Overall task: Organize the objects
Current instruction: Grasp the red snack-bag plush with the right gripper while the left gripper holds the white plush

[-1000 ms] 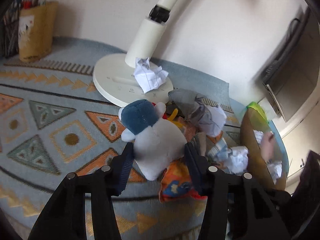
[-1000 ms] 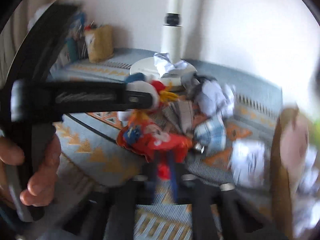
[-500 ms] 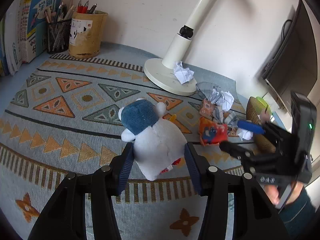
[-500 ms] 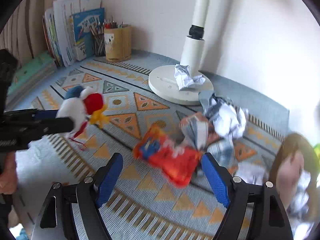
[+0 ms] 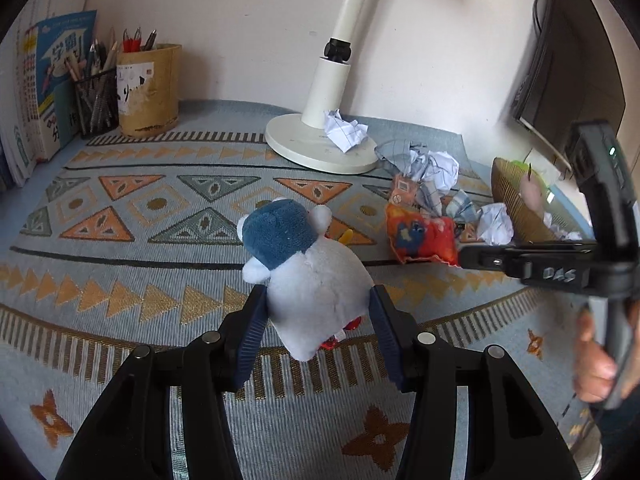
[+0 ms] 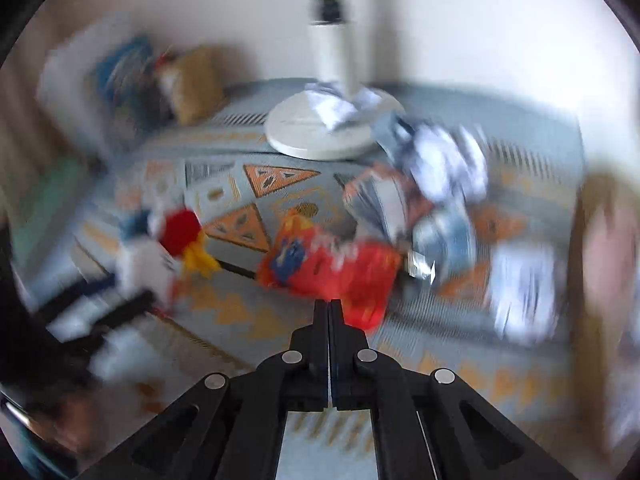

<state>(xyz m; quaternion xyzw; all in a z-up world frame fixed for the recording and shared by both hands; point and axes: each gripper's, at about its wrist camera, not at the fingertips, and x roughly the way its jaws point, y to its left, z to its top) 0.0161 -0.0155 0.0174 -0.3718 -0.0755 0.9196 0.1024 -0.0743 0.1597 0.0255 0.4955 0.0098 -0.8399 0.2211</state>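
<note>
My left gripper [image 5: 316, 320] is shut on a white plush toy with a blue cap [image 5: 308, 276] and holds it above the patterned mat [image 5: 120, 216]. The toy also shows blurred in the right wrist view [image 6: 160, 252], with its red and yellow face. My right gripper [image 6: 329, 308] has its fingers pressed together, at the near edge of a red snack bag [image 6: 336, 268]; whether it grips the bag is unclear. The bag also shows in the left wrist view [image 5: 420, 236], beside the right gripper's body [image 5: 560, 268].
Crumpled paper balls [image 5: 432, 168], checked cloth and small packets lie in a heap right of the white lamp base [image 5: 316, 148]. A woven basket [image 5: 516, 204] stands at far right. A pen cup [image 5: 148, 88], mesh holder and books stand at back left. A monitor [image 5: 572, 60] is at right.
My left gripper has drawn back and up with the plush toy. My right gripper was open half a second ago and its fingers are now together by the red snack bag.
</note>
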